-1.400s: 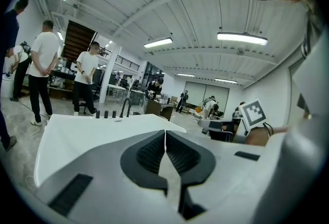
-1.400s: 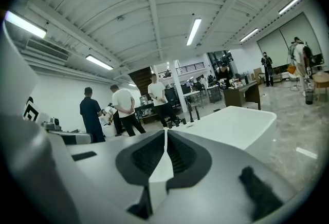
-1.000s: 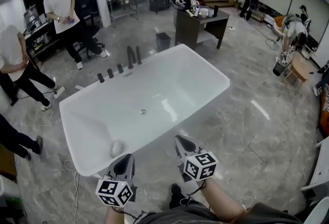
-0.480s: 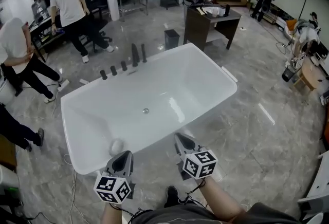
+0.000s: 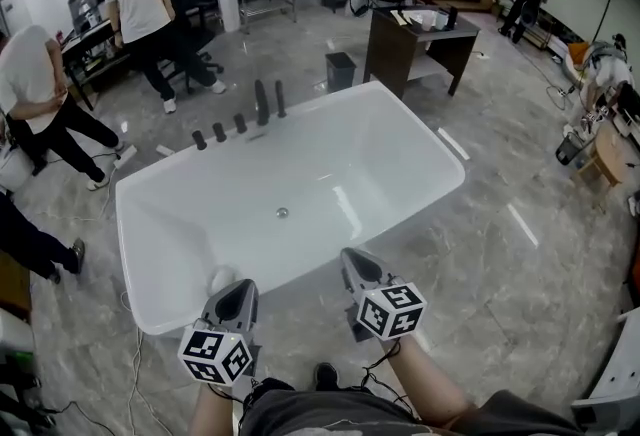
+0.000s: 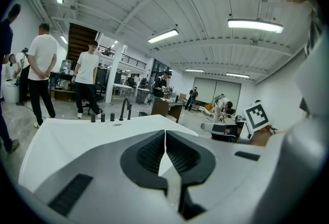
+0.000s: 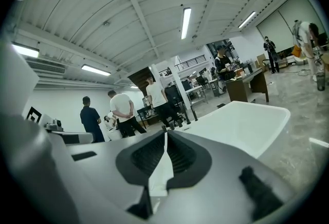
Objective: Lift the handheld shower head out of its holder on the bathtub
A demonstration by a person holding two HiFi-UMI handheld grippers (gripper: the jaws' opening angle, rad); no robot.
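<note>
A: Where are the grippers?

B: Both are on the near side of the tub [image 5: 330, 104]. In the head view the left gripper [image 5: 238, 286] has its tip over the near rim, close to the left corner. The right gripper [image 5: 349, 255] meets the same rim further right. The jaws of each are closed, pad against pad, with nothing between them.

A: And the shower head?

B: It is across the whole basin, on the far rim. A row of black fittings stands there: three short knobs [image 5: 219, 132], then a tall spout [image 5: 261, 104]. At the right end is a slim upright stick, which I take to be the shower head [image 5: 280, 99], seated in its holder. It is too small to be sure. It is well apart from both grippers.

A: What about room around the edges?

B: To the right of the tub the grey floor [image 5: 520, 254] lies open along that end. Behind the far rim a dark bin [image 5: 340, 71] stands near the fittings, and a dark table [image 5: 415, 39] sits past the far right corner. On the left, people [image 5: 35, 94] stand near the tub's end. Cables [image 5: 135, 364] trail on the floor by the near left corner.
</note>
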